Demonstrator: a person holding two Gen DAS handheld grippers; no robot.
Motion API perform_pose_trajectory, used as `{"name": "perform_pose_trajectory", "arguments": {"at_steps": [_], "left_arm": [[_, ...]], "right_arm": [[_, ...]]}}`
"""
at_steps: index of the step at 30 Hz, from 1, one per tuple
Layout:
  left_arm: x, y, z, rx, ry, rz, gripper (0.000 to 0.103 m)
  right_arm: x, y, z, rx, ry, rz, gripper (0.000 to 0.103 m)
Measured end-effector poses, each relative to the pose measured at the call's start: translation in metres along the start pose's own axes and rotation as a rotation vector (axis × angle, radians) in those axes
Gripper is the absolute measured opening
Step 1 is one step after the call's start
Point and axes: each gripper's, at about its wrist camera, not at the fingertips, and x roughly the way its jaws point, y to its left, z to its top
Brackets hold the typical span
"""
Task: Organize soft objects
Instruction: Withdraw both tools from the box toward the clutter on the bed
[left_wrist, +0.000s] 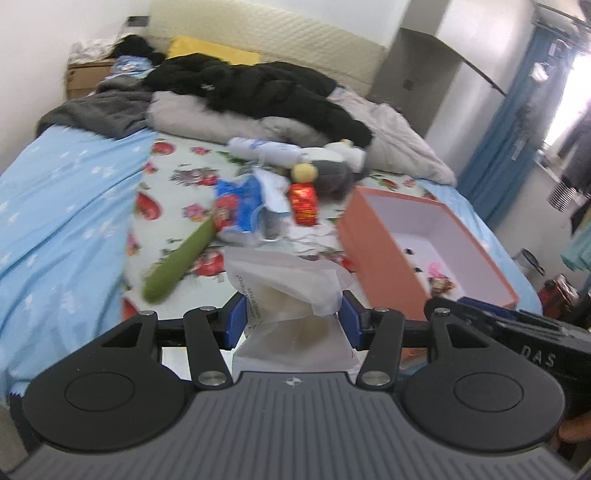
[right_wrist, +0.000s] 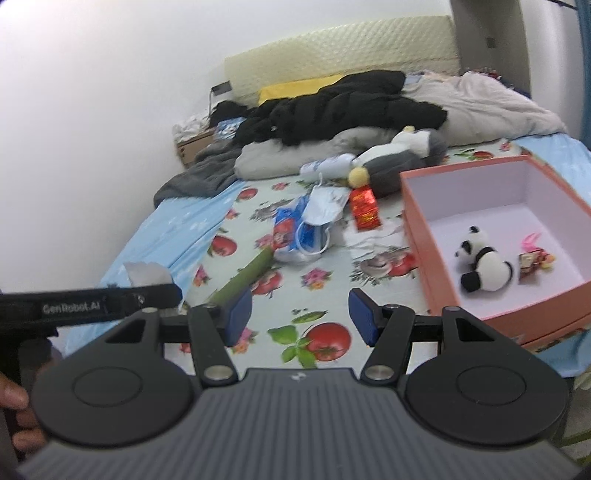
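Note:
My left gripper (left_wrist: 294, 315) is shut on a translucent bag of makeup puffs (left_wrist: 288, 291), its blue pads pressing both sides of the bag above the bed's near edge. The bag's crumpled top (right_wrist: 144, 271) also shows in the right wrist view, at the left. My right gripper (right_wrist: 301, 317) stands open over the flowered sheet with nothing between its fingers. To the right sits an orange box (left_wrist: 384, 258) (right_wrist: 417, 221) with a white inside, holding a panda plush (right_wrist: 480, 264) and a small trinket (right_wrist: 532, 260).
A green plush cucumber (right_wrist: 243, 277), a blue printed bag with masks (right_wrist: 295, 229), a red packet (right_wrist: 364, 208), a white tissue pack (right_wrist: 328, 164) and a grey plush (right_wrist: 399, 158) lie mid-bed. Black clothes (right_wrist: 351, 107) and quilts are heaped near the headboard.

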Motion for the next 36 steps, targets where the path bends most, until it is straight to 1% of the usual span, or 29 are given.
{"name": "perform_pose_trajectory", "arguments": {"at_steps": [2, 5, 10, 13, 16, 20, 27, 32, 36], "left_arm": [[0.001, 0.011, -0.001, -0.022, -0.007, 0.017, 0.058], [0.01, 0.023, -0.003, -0.055, 0.005, 0.034, 0.058], [0.044, 0.038, -0.004, -0.106, 0.043, 0.041, 0.058], [0.068, 0.044, 0.0, -0.134, 0.054, 0.033, 0.058], [0.092, 0.047, 0.01, -0.136, 0.068, 0.036, 0.058], [0.113, 0.043, 0.028, -0.112, 0.071, 0.018, 0.058], [0.129, 0.018, 0.049, -0.06, 0.056, -0.031, 0.058], [0.127, -0.011, 0.053, -0.022, 0.052, -0.076, 0.058], [0.125, -0.042, 0.052, 0.017, 0.052, -0.127, 0.058]], "right_arm": [[0.009, 0.001, -0.001, 0.006, 0.019, 0.005, 0.061], [0.023, -0.003, 0.001, 0.022, 0.044, 0.01, 0.061], [0.052, -0.009, 0.013, 0.023, 0.075, 0.004, 0.061], [0.07, -0.013, 0.022, 0.014, 0.086, -0.001, 0.061], [0.084, -0.017, 0.032, 0.011, 0.091, -0.008, 0.061], [0.094, -0.026, 0.039, 0.02, 0.1, -0.026, 0.061], [0.083, -0.044, 0.041, 0.047, 0.087, -0.063, 0.061], [0.059, -0.059, 0.043, 0.065, 0.044, -0.099, 0.061], [0.037, -0.078, 0.041, 0.077, -0.002, -0.154, 0.061]]}}
